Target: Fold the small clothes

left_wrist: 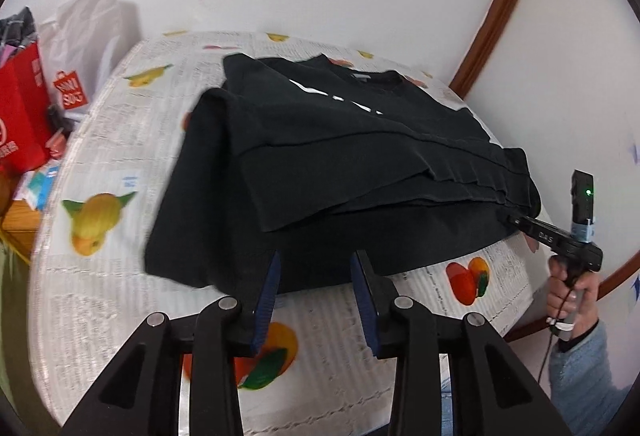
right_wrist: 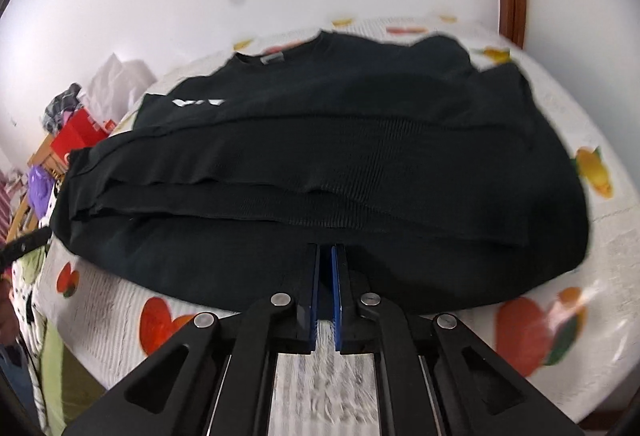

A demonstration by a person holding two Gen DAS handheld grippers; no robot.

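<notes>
Black shirt (left_wrist: 320, 155) lies partly folded on the worktop (left_wrist: 120, 139), which has a fruit-print cover. Collar sits at the far side, hem edge nearest both cameras, sides already turned in so layered edges run across the middle. White print shows near the collar.

Key relation: the hem runs left-right, straight across in front of both sets of jaws, and the shirt's long axis runs from hem to collar, away from the person. So, judging by this, the next fold goes hem toward collar, both hands lifting together.

Left gripper (left_wrist: 316, 268): jaws wide open, tips at the near hem, blue pads either side of a stretch of cloth but not closed on it. Nothing held.

Right gripper (right_wrist: 326, 256): jaws nearly together, only a thin slit between the pads, tips at the hem edge. Looks pinched on the hem, but the cloth is too dark and blurred to be sure fabric is actually between the pads. In the left wrist view its tip meets the shirt's right corner.

Both about equally close to the hem; right looks ahead, left needs to close first. Risk: uneven lift skews the fold.

Bags (left_wrist: 24, 107) sit off to the left, well apart.
</notes>
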